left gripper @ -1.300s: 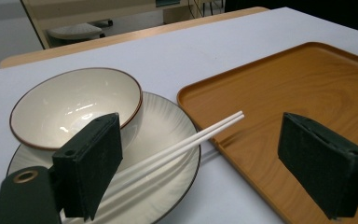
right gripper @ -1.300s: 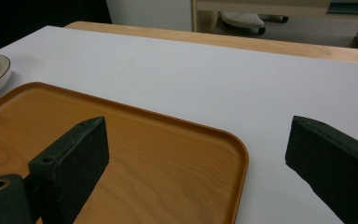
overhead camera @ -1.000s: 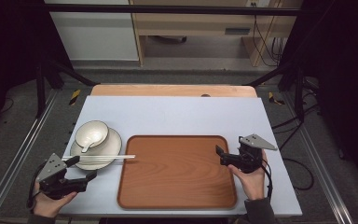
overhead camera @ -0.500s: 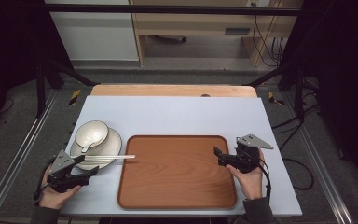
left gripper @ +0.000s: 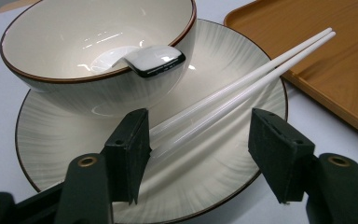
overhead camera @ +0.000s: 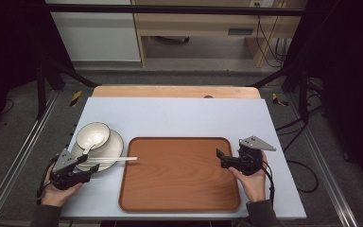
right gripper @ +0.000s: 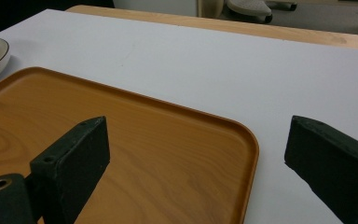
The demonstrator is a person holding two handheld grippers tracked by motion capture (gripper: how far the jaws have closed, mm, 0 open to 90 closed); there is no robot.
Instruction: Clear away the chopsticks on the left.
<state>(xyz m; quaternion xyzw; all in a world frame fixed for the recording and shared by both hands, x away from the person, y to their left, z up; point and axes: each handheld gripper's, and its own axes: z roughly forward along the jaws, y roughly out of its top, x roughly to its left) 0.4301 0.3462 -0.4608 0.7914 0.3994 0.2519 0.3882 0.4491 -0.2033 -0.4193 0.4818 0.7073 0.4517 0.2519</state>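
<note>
Down at the tabletop's near-left corner the left gripper [left gripper: 196,154], jaws just closing but not yet pinching, straddles the chopsticks [left gripper: 242,84] lying across the plate [left gripper: 46,154], so a sloppy squeeze could probably roll one toward the tray [overhead camera: 179,175].

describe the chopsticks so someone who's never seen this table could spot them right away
Start at the big wooden tray in the middle of the white table; just left of it sits a pale ribbed plate carrying a bowl. The chopsticks are the two thin white sticks lying together across that plate, tips reaching toward the tray, between the left gripper and its closing jaws.
</note>
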